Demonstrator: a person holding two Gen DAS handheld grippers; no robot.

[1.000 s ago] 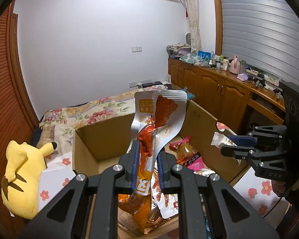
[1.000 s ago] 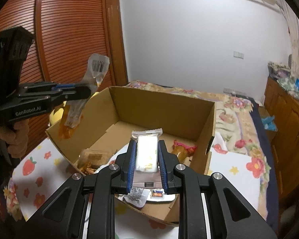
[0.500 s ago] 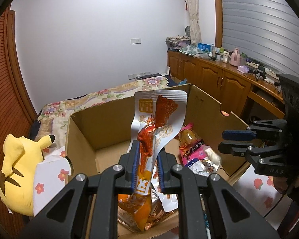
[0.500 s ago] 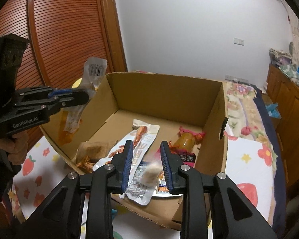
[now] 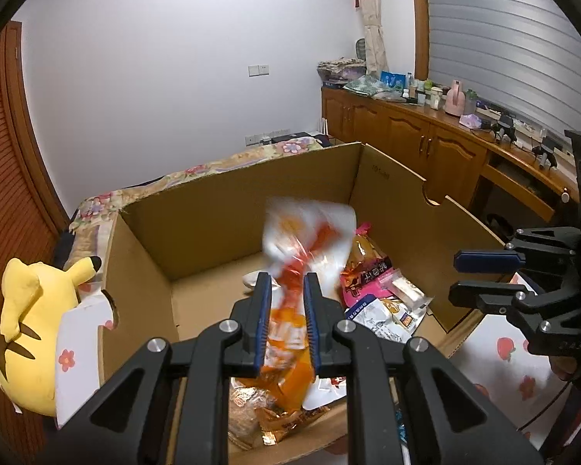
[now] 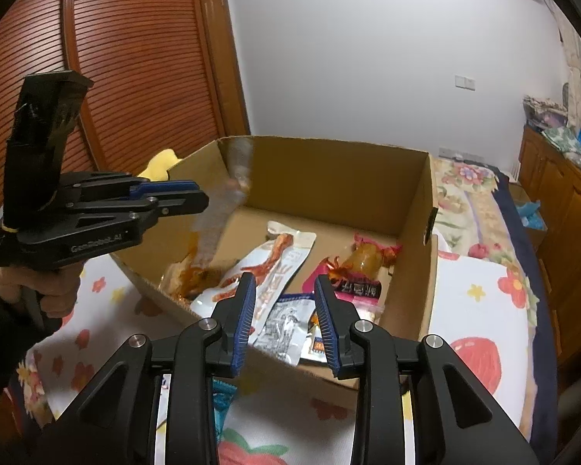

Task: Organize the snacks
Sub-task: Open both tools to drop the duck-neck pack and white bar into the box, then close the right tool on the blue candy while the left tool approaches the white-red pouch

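An open cardboard box [image 5: 228,209] [image 6: 329,162] holds several snack packets. My left gripper [image 5: 286,286] [image 6: 195,195] is open above the box's near corner; an orange-and-white snack packet [image 5: 306,240] [image 6: 217,217], blurred, is dropping out between its fingers. My right gripper [image 6: 284,290] [image 5: 457,277] is open and empty over the box's other side. In the box lie a chicken-feet packet [image 6: 275,267], a pink-and-yellow packet [image 6: 364,267] [image 5: 368,267] and a small white bar [image 5: 406,290].
The box stands on a white cloth with strawberry and flower prints [image 6: 480,310]. A yellow plush toy [image 5: 27,310] lies left of the box. A bed with a floral cover [image 6: 468,193] is behind; wooden cabinets [image 5: 426,143] line the right wall.
My right gripper opened and let its white bar fall into the box. My left gripper has now opened, and the orange packet is slipping down into the box.
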